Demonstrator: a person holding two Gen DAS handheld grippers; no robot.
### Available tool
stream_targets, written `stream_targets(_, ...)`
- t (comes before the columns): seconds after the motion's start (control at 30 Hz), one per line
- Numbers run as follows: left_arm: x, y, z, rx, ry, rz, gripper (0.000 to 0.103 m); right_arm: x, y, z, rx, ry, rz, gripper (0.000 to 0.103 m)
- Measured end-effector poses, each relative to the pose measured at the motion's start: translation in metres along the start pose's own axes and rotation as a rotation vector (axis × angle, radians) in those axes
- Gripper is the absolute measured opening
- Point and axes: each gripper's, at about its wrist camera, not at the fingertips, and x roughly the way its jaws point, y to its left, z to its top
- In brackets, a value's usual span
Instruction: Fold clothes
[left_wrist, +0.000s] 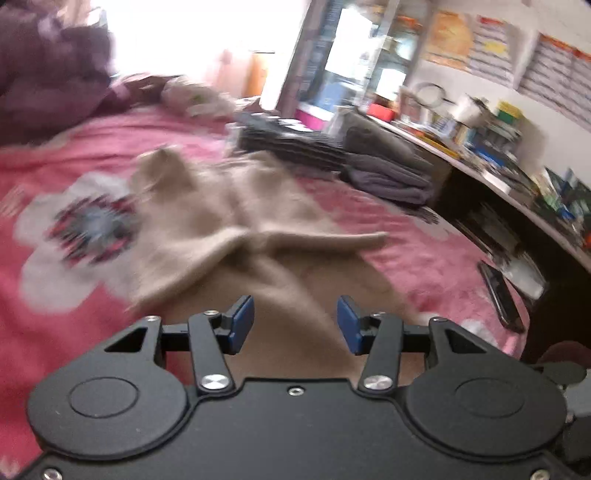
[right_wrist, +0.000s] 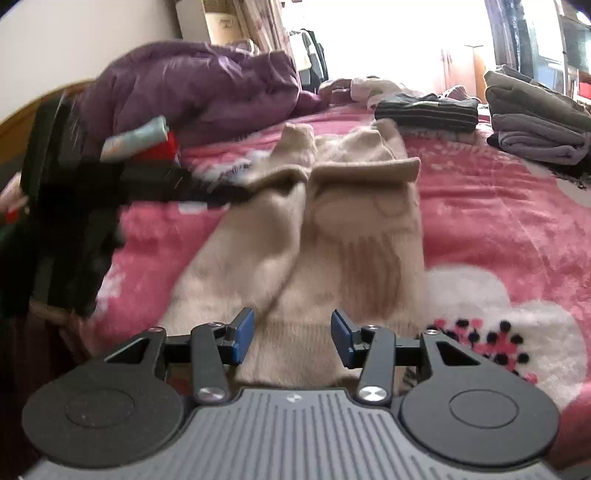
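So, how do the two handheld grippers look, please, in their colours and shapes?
The left gripper has a smooth matte black body, two round black discs, silver screws and blue finger pads. The right gripper has the same black linkage and blue pads, but its middle plate is grey and ribbed, with a small white mark. No cables or sleeves are visible.

Left tool (left_wrist: 295, 325), right tool (right_wrist: 292, 334): jaws apart.

The beige sweater (right_wrist: 351, 236) looks like soft, fuzzy knitted wool, it lies on a pink fleece blanket (right_wrist: 498, 206) with a plush matt surface, while both the left gripper (left_wrist: 295, 323) and the right gripper (right_wrist: 291, 332) are matt black plastic with shiny metal screws and blue pads (right_wrist: 243, 334).
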Motion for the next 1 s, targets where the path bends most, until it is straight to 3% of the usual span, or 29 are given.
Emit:
stream_targets(0.07,0.019,-0.018,0.005,0.063,0.003,-0.039,0.048,0.002,0.009,-0.005,-0.068,0.015,-0.013,0.046)
stream_targets(0.23,0.063,-0.057,-0.004,0.308,0.177,0.030,0.046,0.010,0.033,-0.009,-0.232,-0.017,-0.099,0.053)
stream_targets(0.27,0.065,-0.056,-0.007,0.341,0.211,0.066,0.045,0.013,0.036,-0.010,-0.259,-0.015,-0.107,0.052)
stream_targets(0.33,0.057,-0.049,-0.009,0.351,0.230,0.063,0.045,0.018,0.039,-0.011,-0.295,-0.004,-0.119,0.047)
stream_targets(0.4,0.050,-0.039,-0.007,0.321,0.224,0.069,0.045,0.021,0.040,-0.011,-0.320,0.006,-0.137,0.014)
stream_targets(0.63,0.043,-0.009,0.000,0.065,0.217,-0.026,0.045,-0.007,0.011,-0.002,-0.222,-0.031,-0.209,0.011)
stream_targets(0.73,0.048,-0.004,0.003,-0.050,0.207,-0.085,0.047,-0.009,0.014,-0.006,-0.245,-0.028,-0.201,0.011)
stream_targets(0.8,0.058,-0.003,0.003,-0.095,0.210,-0.081,0.047,-0.005,0.020,-0.010,-0.280,-0.024,-0.209,0.011)
stream_targets(0.93,0.076,-0.004,0.006,-0.148,0.191,-0.020,0.031,-0.003,0.029,-0.012,-0.322,-0.044,-0.224,0.013)
stream_targets(1.0,0.085,-0.003,0.009,-0.158,0.174,0.004,0.016,-0.001,0.033,-0.013,-0.343,-0.055,-0.232,0.013)
